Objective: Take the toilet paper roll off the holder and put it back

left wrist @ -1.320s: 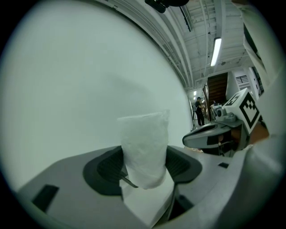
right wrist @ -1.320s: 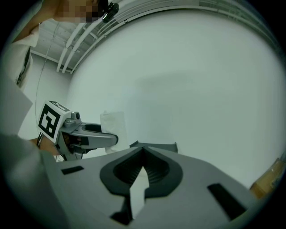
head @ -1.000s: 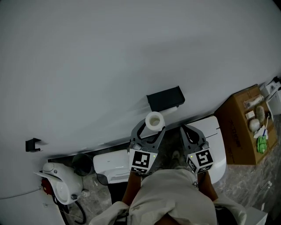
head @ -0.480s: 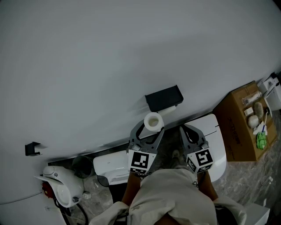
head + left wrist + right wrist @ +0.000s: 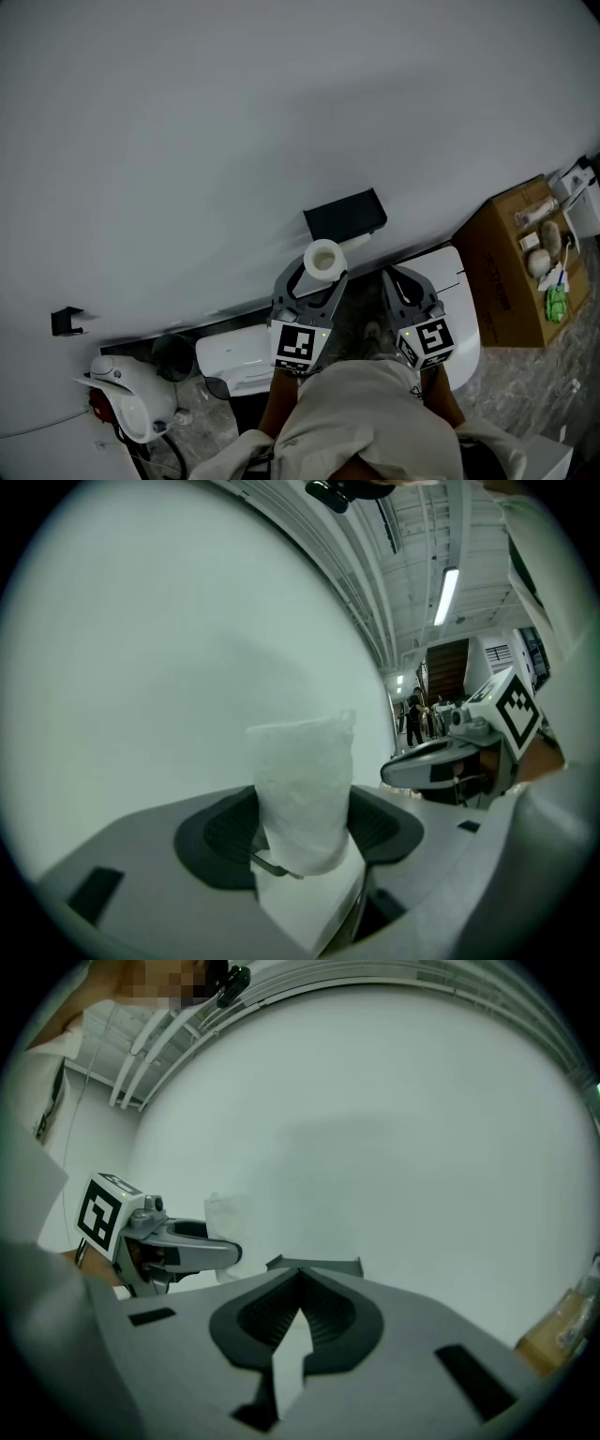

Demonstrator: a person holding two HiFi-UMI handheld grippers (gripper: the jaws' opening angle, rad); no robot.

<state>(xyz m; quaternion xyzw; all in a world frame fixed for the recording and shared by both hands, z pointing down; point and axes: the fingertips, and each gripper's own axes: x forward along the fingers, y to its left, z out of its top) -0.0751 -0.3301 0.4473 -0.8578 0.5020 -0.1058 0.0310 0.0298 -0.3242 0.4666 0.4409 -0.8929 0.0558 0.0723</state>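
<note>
A white toilet paper roll [image 5: 323, 258] sits between the fingers of my left gripper [image 5: 322, 266], which is shut on it. The roll is held just below and left of the black holder [image 5: 345, 215] on the white wall, apart from it. In the left gripper view the roll [image 5: 302, 785] stands upright between the pads of the left gripper [image 5: 302, 810]. My right gripper [image 5: 394, 275] hovers beside it at the right, shut with nothing in it. In the right gripper view the tips of the right gripper [image 5: 300, 1277] meet, and the holder [image 5: 316, 1265] shows just beyond them.
A white toilet [image 5: 236, 353] and a white panel [image 5: 461, 314] lie below the grippers. A cardboard box [image 5: 511, 281] with small items stands at the right. A white appliance [image 5: 127, 394] sits at lower left, with a small black hook [image 5: 67, 321] on the wall above it.
</note>
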